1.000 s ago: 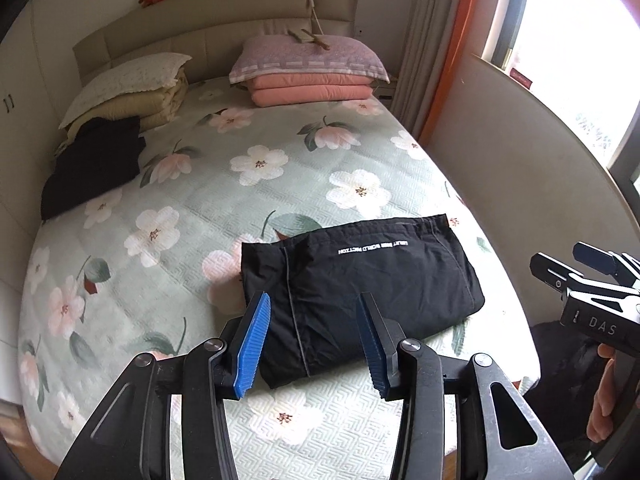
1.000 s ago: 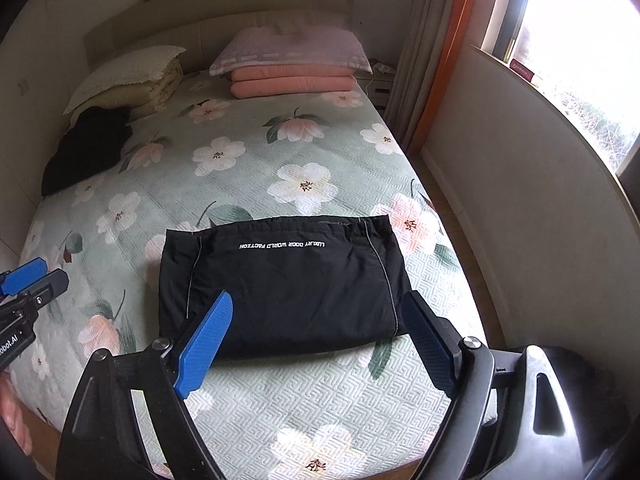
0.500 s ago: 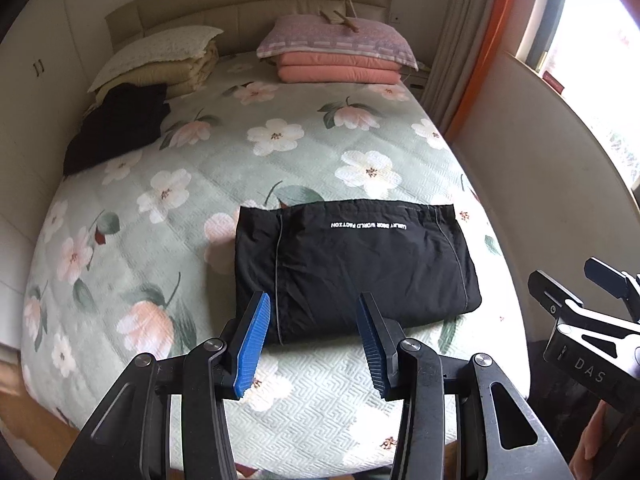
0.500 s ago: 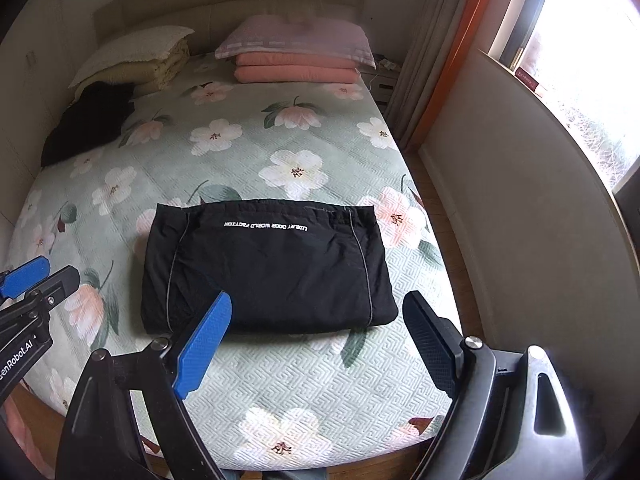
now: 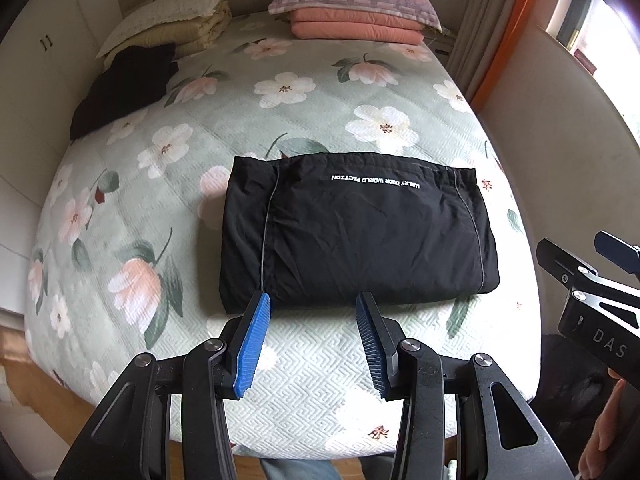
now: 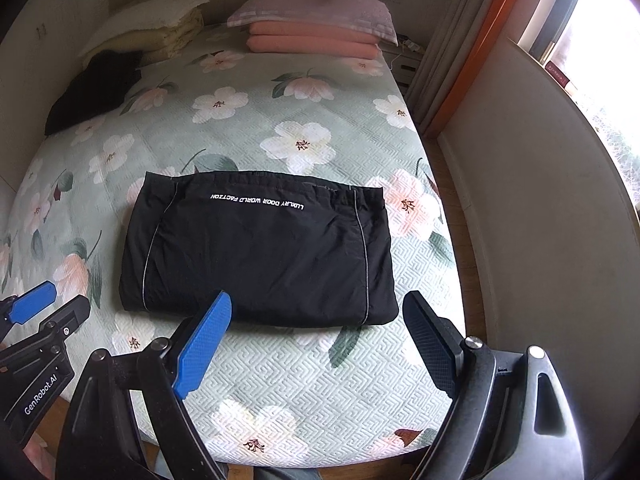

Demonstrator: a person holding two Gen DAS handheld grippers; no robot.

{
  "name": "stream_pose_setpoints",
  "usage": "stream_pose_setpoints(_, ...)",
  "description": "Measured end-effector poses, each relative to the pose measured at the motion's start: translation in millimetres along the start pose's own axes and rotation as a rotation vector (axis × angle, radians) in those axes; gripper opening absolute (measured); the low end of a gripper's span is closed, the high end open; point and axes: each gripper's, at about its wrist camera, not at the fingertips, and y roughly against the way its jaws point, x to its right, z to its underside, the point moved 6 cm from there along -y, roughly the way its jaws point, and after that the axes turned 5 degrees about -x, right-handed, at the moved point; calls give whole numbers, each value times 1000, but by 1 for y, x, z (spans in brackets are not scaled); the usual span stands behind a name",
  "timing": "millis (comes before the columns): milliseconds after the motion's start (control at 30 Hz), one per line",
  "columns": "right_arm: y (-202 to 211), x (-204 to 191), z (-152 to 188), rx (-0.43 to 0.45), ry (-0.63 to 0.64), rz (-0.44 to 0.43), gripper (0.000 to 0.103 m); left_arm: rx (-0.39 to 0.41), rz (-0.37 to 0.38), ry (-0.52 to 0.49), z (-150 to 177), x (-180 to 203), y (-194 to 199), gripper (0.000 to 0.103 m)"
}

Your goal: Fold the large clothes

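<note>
A black garment [image 5: 356,232] [image 6: 260,248] lies folded into a flat rectangle near the foot of the bed, white lettering along its far edge. My left gripper [image 5: 312,300] hangs above the garment's near edge, its blue pads apart with nothing between them. My right gripper [image 6: 320,300] hovers over the near right part of the same edge, jaws spread wide and empty. Each gripper shows at the side of the other's view: the right one [image 5: 592,280] and the left one [image 6: 36,320].
The bed [image 5: 320,96] [image 6: 280,120] has a green floral cover. At its head lie a pink pillow on folded pink blankets [image 5: 356,12], a cream pillow stack [image 5: 172,20] and a second black garment [image 5: 124,84]. A wall, orange-edged curtain [image 6: 460,68] and window stand right.
Both grippers have dropped lower and tipped further down toward the bed. The folded garment now sits higher and larger in both views. Neither jaw width has changed.
</note>
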Motion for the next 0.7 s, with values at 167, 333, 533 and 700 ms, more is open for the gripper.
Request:
stream_pose_setpoints(167,-6,2,-7,2,5,-3,88,4,-30,7,-7,-3,-1,46)
stream_pose_setpoints(333,-10,2,-9,-7,4,-8,88,-8,-42,29,-11,-7,-8,46)
stream_pose_setpoints(533,-13,1,-10,-14,3,-10,88,-13,-58,13,-15,-6,-12,47)
stream_pose_setpoints(700,-17,-2,-8,-25,4,-11,88,-17,-70,6,-17,-8,-14,52)
